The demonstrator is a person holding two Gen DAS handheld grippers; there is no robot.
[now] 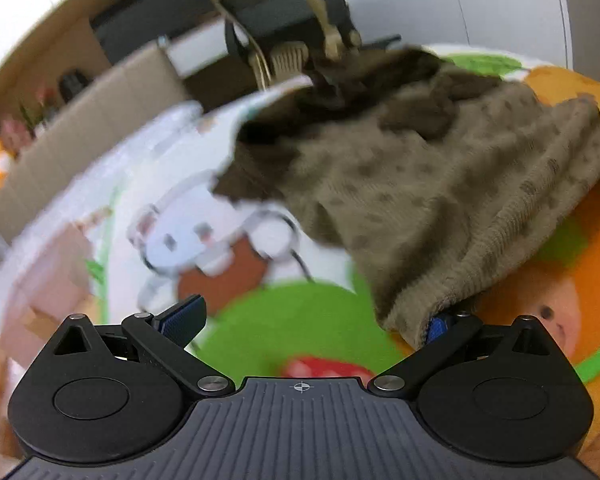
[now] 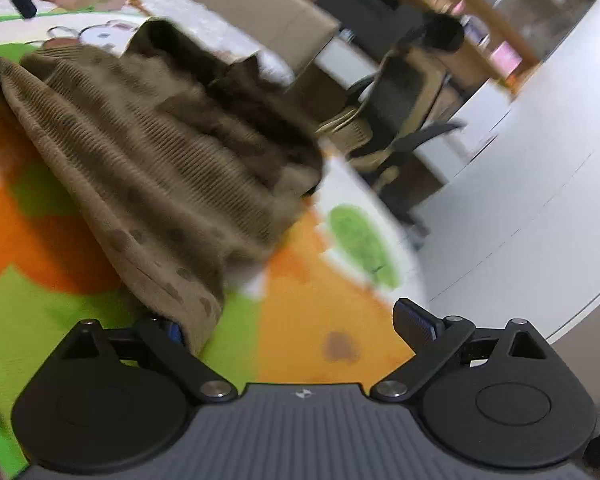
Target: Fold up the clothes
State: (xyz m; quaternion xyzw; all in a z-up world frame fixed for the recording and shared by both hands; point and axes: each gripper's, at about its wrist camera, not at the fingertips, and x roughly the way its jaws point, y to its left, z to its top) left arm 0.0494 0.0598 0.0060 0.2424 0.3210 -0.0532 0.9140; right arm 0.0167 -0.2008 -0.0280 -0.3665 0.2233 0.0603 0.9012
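Jaws: we are seeing left gripper (image 1: 306,320) and right gripper (image 2: 300,328) spread wide, clamping nothing.
Garment (image 1: 420,200): we are judging it soft, limp, light.
Hold: we are advising the ribbed hem corners.

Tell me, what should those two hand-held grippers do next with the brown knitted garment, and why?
Probably draw both back clear of the brown garment. The left hand-held gripper and right hand-held gripper both stand open, yet a cloth edge drapes over one finger of each, so it could snag and undo the fold on the colourful mat.

Olive-brown ribbed garment (image 1: 420,200) with darker spots; orange, green and white cartoon-print mat (image 2: 320,280).
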